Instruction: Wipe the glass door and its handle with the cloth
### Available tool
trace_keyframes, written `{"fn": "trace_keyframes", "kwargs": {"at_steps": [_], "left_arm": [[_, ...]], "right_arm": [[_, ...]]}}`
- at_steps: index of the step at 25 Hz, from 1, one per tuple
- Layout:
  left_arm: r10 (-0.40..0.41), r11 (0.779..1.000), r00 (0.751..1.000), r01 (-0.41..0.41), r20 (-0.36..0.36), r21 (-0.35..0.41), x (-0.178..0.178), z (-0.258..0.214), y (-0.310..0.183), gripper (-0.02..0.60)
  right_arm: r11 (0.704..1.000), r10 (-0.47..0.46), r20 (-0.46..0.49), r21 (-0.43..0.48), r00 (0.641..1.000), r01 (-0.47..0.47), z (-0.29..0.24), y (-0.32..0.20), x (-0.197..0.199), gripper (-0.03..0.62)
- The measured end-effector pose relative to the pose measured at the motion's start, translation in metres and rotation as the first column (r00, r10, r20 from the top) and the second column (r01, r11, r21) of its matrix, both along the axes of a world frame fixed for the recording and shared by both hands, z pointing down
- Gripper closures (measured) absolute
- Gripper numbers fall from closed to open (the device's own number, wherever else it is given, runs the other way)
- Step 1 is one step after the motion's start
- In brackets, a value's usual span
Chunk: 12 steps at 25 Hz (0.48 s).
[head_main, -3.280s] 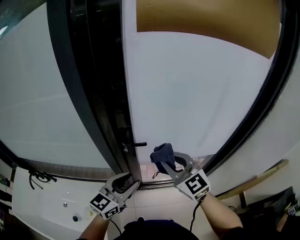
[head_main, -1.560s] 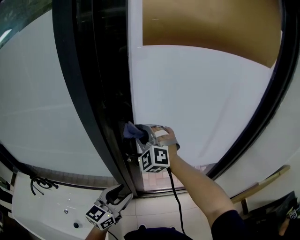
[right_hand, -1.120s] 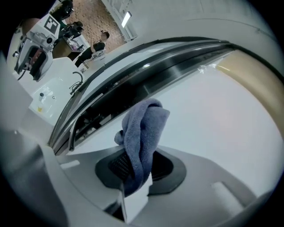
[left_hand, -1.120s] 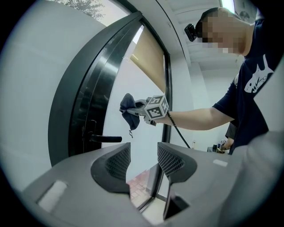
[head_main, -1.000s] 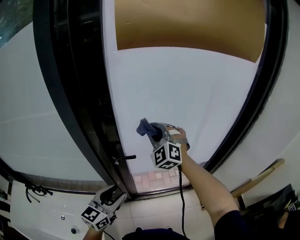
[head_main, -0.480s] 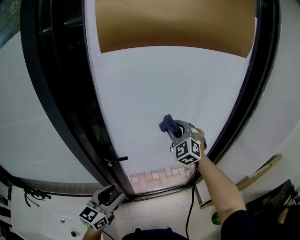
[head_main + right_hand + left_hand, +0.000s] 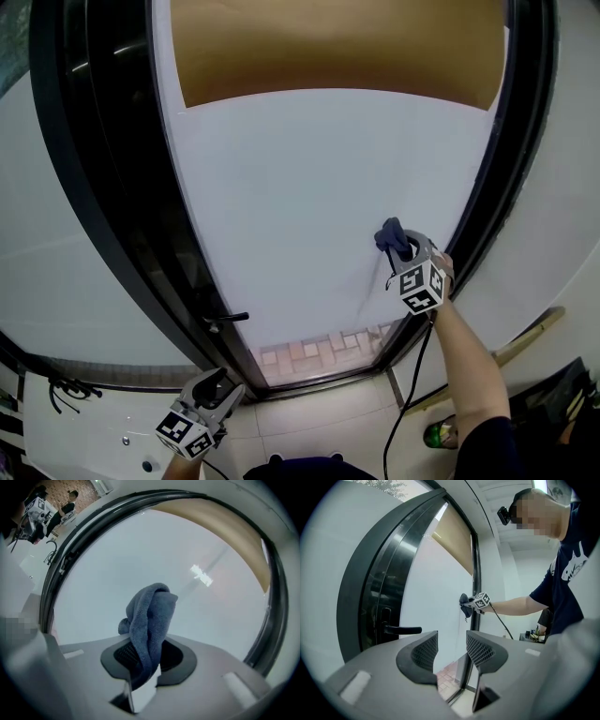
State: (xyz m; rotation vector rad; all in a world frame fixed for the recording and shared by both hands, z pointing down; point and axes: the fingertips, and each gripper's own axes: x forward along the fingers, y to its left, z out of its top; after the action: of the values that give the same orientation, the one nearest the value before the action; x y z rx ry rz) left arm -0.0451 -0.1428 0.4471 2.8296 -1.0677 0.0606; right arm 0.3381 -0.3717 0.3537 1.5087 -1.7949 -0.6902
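Note:
The frosted glass door [image 7: 309,187] fills the head view, framed in black. Its black lever handle [image 7: 225,319] sticks out at the lower left edge; the same handle [image 7: 401,630] shows in the left gripper view. My right gripper [image 7: 398,246] is shut on a blue-grey cloth [image 7: 389,234] and holds it against the glass near the door's right frame. The cloth [image 7: 149,620] bunches up between the jaws in the right gripper view. My left gripper [image 7: 217,384] hangs low by the door's bottom left corner, open and holding nothing, and its jaws [image 7: 447,651] stand apart.
A tan blind [image 7: 328,47] covers the top of the glass. A black frame post [image 7: 511,141] runs right of the cloth. A white counter [image 7: 84,431] lies at lower left. A green bottle [image 7: 436,434] and a wooden stick [image 7: 539,328] sit at lower right.
My right gripper has carried the cloth from the handle side rightward across the glass to the right frame. The left gripper has stayed low by the door's bottom corner.

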Motion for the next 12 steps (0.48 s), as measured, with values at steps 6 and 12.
{"fn": "trace_keyframes", "kwargs": {"at_steps": [6, 12], "left_arm": [[-0.014, 1.0, 1.0, 0.014, 0.002, -0.002, 0.001, 0.0, 0.001, 0.396], [-0.031, 1.0, 1.0, 0.031, 0.001, 0.001, -0.003, -0.001, 0.003, 0.396]], "right_arm": [[0.998, 0.061, -0.015, -0.007, 0.998, -0.061, 0.003, -0.003, 0.042, 0.515], [0.993, 0.121, -0.054, -0.004, 0.991, -0.121, 0.003, -0.004, 0.071, 0.514]]}}
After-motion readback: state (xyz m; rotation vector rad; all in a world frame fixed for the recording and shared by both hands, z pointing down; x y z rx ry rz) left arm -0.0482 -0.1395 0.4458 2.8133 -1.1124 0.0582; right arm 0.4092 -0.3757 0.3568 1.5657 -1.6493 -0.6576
